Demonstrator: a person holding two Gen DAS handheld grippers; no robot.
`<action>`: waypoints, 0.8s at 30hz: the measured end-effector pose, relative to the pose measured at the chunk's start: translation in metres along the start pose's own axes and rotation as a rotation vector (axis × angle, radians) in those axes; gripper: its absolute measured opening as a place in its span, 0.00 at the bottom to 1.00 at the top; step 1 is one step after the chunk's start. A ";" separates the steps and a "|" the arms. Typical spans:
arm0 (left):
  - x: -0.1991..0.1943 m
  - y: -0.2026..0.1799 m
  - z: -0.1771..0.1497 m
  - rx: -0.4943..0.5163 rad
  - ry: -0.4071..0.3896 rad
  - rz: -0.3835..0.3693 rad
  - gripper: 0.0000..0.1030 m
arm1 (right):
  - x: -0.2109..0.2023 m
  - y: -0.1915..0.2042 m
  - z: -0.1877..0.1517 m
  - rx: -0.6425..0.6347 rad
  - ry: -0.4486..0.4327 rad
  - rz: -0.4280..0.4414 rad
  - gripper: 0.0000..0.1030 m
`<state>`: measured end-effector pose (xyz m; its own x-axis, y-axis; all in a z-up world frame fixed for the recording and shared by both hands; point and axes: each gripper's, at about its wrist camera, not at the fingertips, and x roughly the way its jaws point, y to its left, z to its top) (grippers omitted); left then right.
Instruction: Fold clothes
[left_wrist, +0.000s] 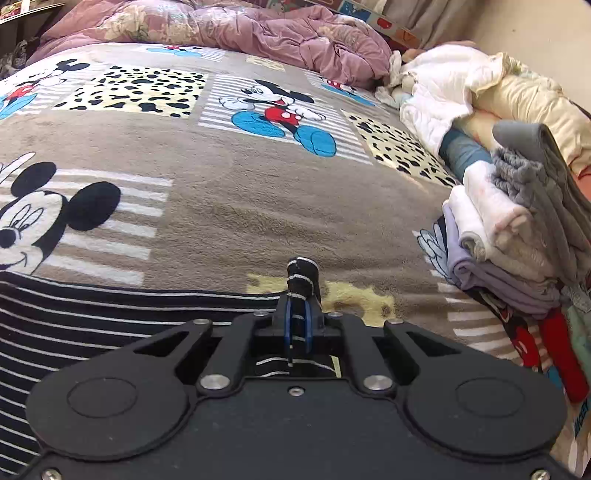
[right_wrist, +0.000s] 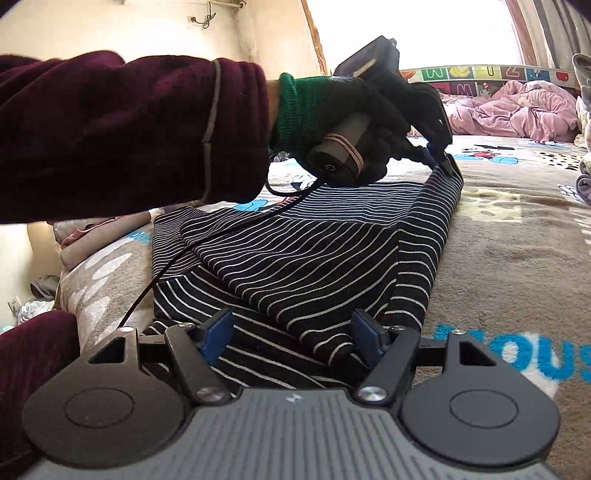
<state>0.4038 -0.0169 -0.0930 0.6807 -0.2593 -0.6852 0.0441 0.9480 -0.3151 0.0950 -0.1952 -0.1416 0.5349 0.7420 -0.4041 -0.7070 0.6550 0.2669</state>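
A black garment with thin white stripes lies partly folded on the Mickey Mouse blanket. My left gripper is shut on a far corner of the striped garment, with a pinch of cloth sticking up between its fingers. In the right wrist view the left gripper holds that corner at the far end. My right gripper is open, its blue pads on either side of the garment's near folded edge.
A stack of folded clothes sits at the right of the bed. Unfolded white and cream laundry is piled behind it. A pink quilt lies along the far side. The person's maroon sleeve crosses above the garment.
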 end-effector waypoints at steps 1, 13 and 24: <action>0.002 0.005 -0.001 -0.008 0.004 0.005 0.06 | 0.000 0.000 0.001 0.003 0.004 0.005 0.69; 0.015 0.027 -0.009 -0.073 -0.027 -0.052 0.06 | -0.001 -0.004 0.001 0.025 0.020 0.056 0.70; 0.007 0.022 -0.006 0.041 -0.061 0.071 0.20 | 0.001 -0.006 0.000 0.041 0.023 0.068 0.70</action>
<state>0.4056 0.0014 -0.1087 0.7263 -0.1802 -0.6633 0.0225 0.9707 -0.2391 0.0998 -0.1984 -0.1436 0.4747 0.7819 -0.4040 -0.7216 0.6086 0.3300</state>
